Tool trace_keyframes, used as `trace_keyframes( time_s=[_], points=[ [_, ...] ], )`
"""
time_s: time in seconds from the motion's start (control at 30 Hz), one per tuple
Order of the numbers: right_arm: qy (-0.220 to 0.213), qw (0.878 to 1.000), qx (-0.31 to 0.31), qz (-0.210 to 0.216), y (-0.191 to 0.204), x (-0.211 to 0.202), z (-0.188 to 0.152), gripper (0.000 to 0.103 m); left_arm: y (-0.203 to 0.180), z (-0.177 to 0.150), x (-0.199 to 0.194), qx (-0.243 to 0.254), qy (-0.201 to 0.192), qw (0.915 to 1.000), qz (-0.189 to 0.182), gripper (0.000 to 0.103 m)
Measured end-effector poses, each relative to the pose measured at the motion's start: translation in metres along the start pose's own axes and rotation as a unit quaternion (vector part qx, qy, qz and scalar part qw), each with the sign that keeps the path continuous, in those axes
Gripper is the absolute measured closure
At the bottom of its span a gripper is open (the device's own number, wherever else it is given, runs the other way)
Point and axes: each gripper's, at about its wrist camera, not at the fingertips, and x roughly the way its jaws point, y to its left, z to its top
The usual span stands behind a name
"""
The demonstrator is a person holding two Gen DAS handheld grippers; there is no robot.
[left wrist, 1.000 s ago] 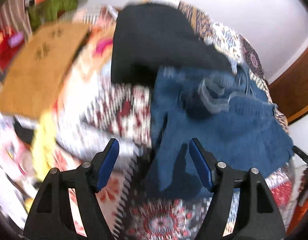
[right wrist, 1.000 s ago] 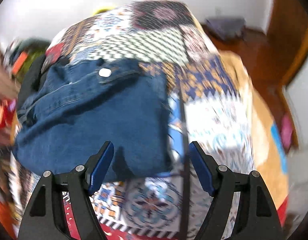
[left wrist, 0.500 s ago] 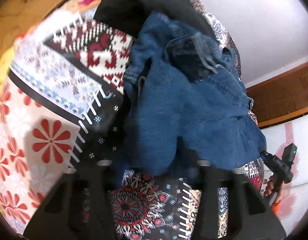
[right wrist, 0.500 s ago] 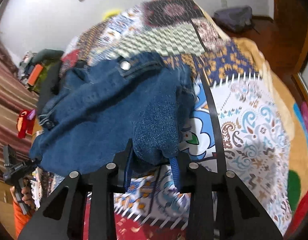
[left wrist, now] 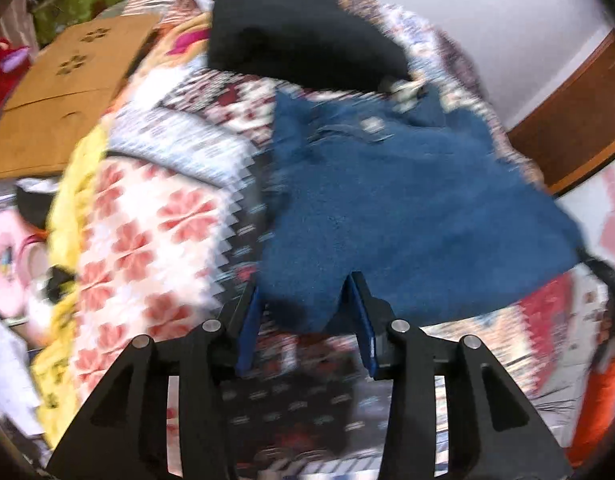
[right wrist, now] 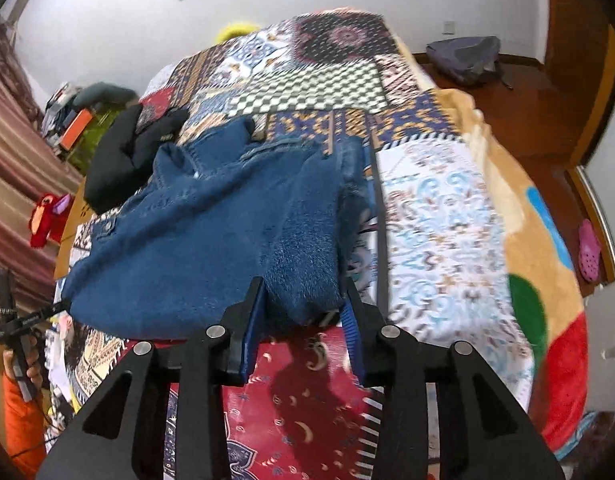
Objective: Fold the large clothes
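A pair of blue jeans (left wrist: 407, 208) lies half lifted over a patchwork bedspread (left wrist: 155, 216). My left gripper (left wrist: 305, 312) is shut on a bunched near corner of the jeans. My right gripper (right wrist: 303, 304) is shut on the opposite corner of the jeans (right wrist: 211, 232), which hang stretched between the two. The waistband end rests farther back on the bed. The left gripper (right wrist: 15, 324) also shows at the left edge of the right wrist view.
A black garment (left wrist: 303, 28) lies on the bed behind the jeans, also in the right wrist view (right wrist: 127, 152). A cardboard box (left wrist: 63, 92) and clutter stand beside the bed. A grey bag (right wrist: 463, 56) and a pink shoe (right wrist: 589, 248) lie on the wooden floor.
Both grippers went from open above the jeans to shut on their near corners. They have since lifted and pulled the cloth toward the near side of the bed.
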Motion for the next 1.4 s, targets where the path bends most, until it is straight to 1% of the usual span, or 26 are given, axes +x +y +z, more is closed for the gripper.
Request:
trace_keyframes(
  time_s=[0.03,0.1,0.13,0.17,0.2,0.27,0.4,0.47,0.53,0.6,0.67,0.7,0.77,0.8,0.83,0.87,0.9,0.93,0.97,1.07,1.1,1.13,1.2,1.27,1.33,1.4],
  points=[
    [-0.005,1.0,0.001,-0.003,0.001,-0.004,0.003,0.07,0.005,0.0,-0.002,-0.005,0.001,1.0,-0.002,0.062],
    [-0.029,0.999,-0.01,-0.027,0.004,-0.016,0.012,0.069,0.018,0.008,-0.013,-0.023,-0.009,0.9996,-0.011,0.061],
    [-0.039,0.999,-0.016,-0.033,0.007,-0.02,0.016,0.068,0.021,0.012,-0.018,-0.026,-0.018,0.9995,-0.006,0.061],
    [-0.044,0.998,-0.021,-0.033,0.008,-0.022,0.023,0.065,0.02,0.021,-0.024,-0.024,-0.031,0.9992,0.005,0.061],
    [-0.046,0.998,-0.021,-0.031,0.009,-0.022,0.029,0.064,0.02,0.025,-0.027,-0.021,-0.037,0.9991,0.009,0.061],
    [-0.046,0.999,-0.021,-0.021,0.01,-0.017,0.043,0.063,0.014,0.044,-0.031,-0.014,-0.045,0.9989,0.005,0.061],
    [-0.024,0.999,-0.032,-0.017,0.014,0.009,0.068,0.063,0.0,0.082,-0.014,0.003,-0.046,0.9989,-0.011,0.058],
    [0.001,0.999,-0.037,-0.008,0.016,0.029,0.075,0.063,-0.007,0.098,0.007,0.006,-0.032,0.9992,-0.023,0.058],
    [0.023,0.999,-0.038,-0.008,0.015,0.048,0.075,0.063,-0.013,0.112,0.033,0.005,-0.004,0.9992,-0.039,0.058],
    [0.043,0.998,-0.042,-0.006,0.014,0.063,0.07,0.063,-0.016,0.117,0.061,0.003,0.028,0.9988,-0.041,0.058],
    [0.049,0.997,-0.054,-0.018,0.015,0.073,0.062,0.063,-0.018,0.121,0.085,0.002,0.058,0.9975,-0.039,0.058],
    [0.049,0.996,-0.064,-0.022,0.015,0.075,0.058,0.063,-0.02,0.121,0.097,0.004,0.071,0.9964,-0.047,0.056],
    [0.05,0.995,-0.08,-0.026,0.017,0.077,0.053,0.063,-0.026,0.121,0.108,0.015,0.071,0.9967,-0.037,0.054],
    [0.049,0.995,-0.088,-0.028,0.017,0.077,0.051,0.063,-0.031,0.122,0.108,0.029,0.061,0.9973,-0.026,0.058],
    [0.048,0.994,-0.093,-0.029,0.018,0.077,0.051,0.063,-0.035,0.122,0.105,0.041,0.047,0.9979,-0.016,0.069],
    [0.049,0.994,-0.097,-0.031,0.018,0.076,0.051,0.063,-0.04,0.123,0.101,0.052,0.033,0.9981,-0.005,0.078],
    [0.049,0.993,-0.099,-0.032,0.017,0.075,0.051,0.063,-0.043,0.125,0.096,0.061,0.021,0.9979,0.006,0.092],
    [0.049,0.993,-0.1,-0.034,0.018,0.075,0.051,0.063,-0.047,0.127,0.089,0.069,0.005,0.9974,0.017,0.098],
    [0.049,0.993,-0.101,-0.036,0.019,0.076,0.051,0.063,-0.05,0.131,0.078,0.074,-0.02,0.9967,0.027,0.099],
    [0.045,0.993,-0.102,-0.045,0.021,0.077,0.049,0.062,-0.052,0.143,0.059,0.054,-0.054,0.9966,0.031,0.1],
    [0.044,0.993,-0.102,-0.05,0.022,0.076,0.047,0.062,-0.052,0.146,0.059,0.053,-0.055,0.9965,0.035,0.099],
    [0.043,0.992,-0.103,-0.057,0.024,0.076,0.047,0.062,-0.053,0.147,0.063,0.056,-0.051,0.996,0.047,0.099],
    [0.041,0.991,-0.106,-0.07,0.026,0.073,0.045,0.062,-0.054,0.144,0.079,0.062,-0.028,0.9947,0.078,0.096],
    [0.041,0.99,-0.109,-0.08,0.029,0.068,0.045,0.06,-0.053,0.135,0.092,0.065,-0.003,0.9929,0.1,0.095],
    [0.038,0.989,-0.115,-0.084,0.034,0.06,0.045,0.057,-0.051,0.126,0.091,0.056,-0.002,0.9938,0.096,0.095],
    [0.032,0.988,-0.122,-0.084,0.04,0.052,0.045,0.056,-0.048,0.118,0.08,0.043,-0.004,0.9953,0.087,0.095]
  ],
)
